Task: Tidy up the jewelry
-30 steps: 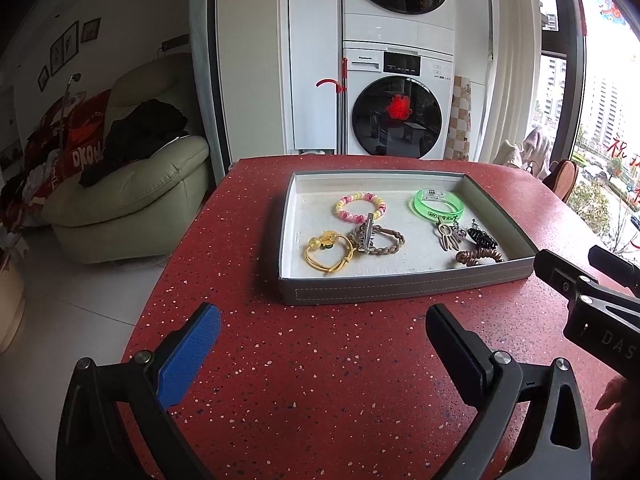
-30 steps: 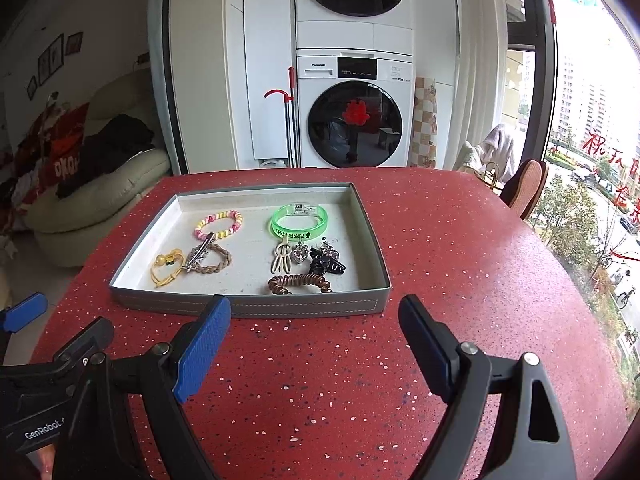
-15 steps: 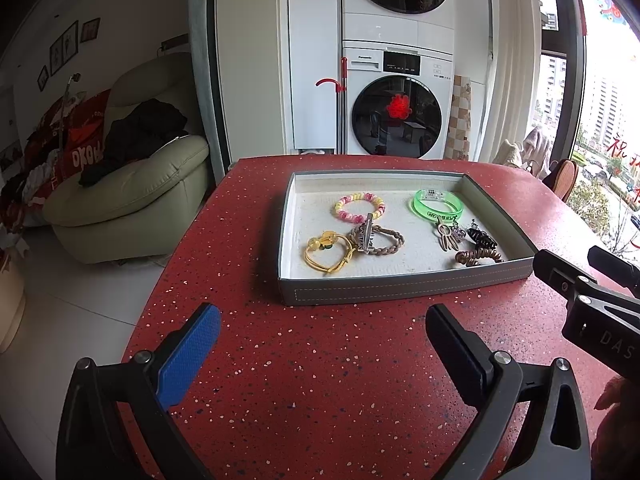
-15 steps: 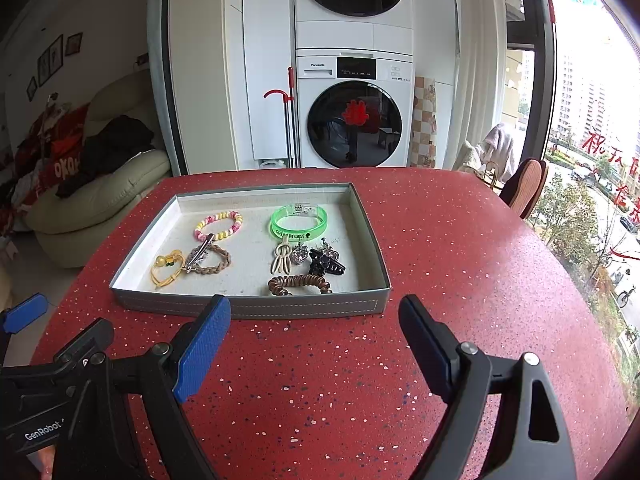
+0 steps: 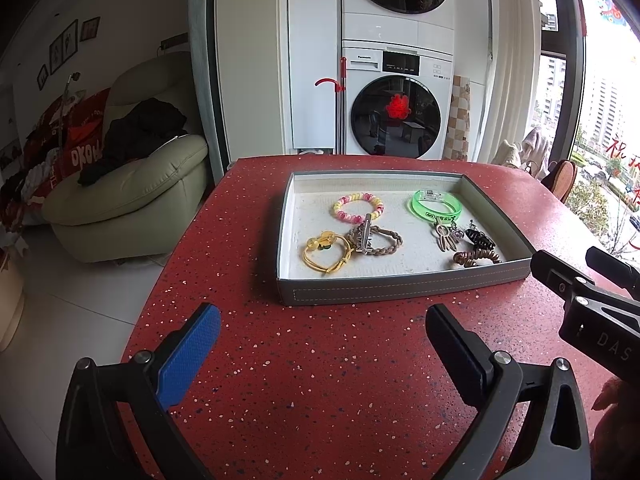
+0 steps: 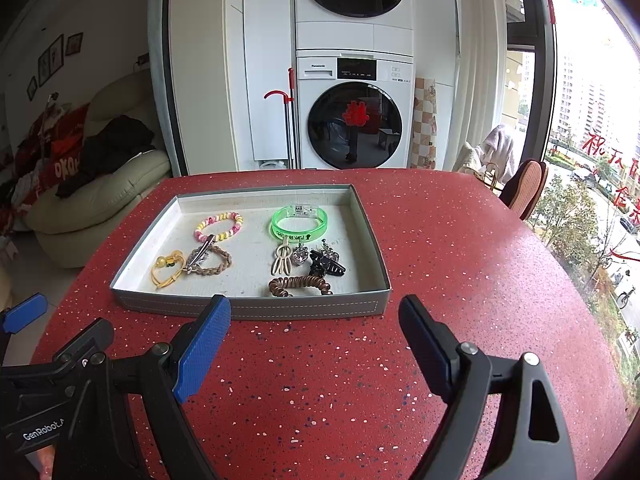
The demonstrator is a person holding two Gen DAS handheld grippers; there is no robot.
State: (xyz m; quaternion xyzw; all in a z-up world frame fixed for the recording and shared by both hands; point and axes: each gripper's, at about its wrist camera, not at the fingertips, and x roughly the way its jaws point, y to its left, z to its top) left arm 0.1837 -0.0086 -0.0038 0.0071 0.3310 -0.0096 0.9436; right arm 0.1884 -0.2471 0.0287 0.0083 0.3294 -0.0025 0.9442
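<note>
- Sitting on the red speckled table [image 5: 320, 360] is a shallow grey tray [image 6: 256, 308] holding all the jewelry.
- In its left half lie a pink-and-yellow beaded bracelet [image 6: 219, 226], a yellow band [image 6: 166, 268] and a braided brown band [image 6: 212, 262] with a silver clip across it.
- In its right half lie a green bangle [image 6: 299, 222], small charms, a black claw clip [image 6: 326, 266] and a brown coil tie [image 6: 300, 285].
- The left gripper [image 5: 320, 344] and right gripper [image 6: 314, 340] hover near the tray's front wall, fingers spread wide, grasping nothing.
</note>
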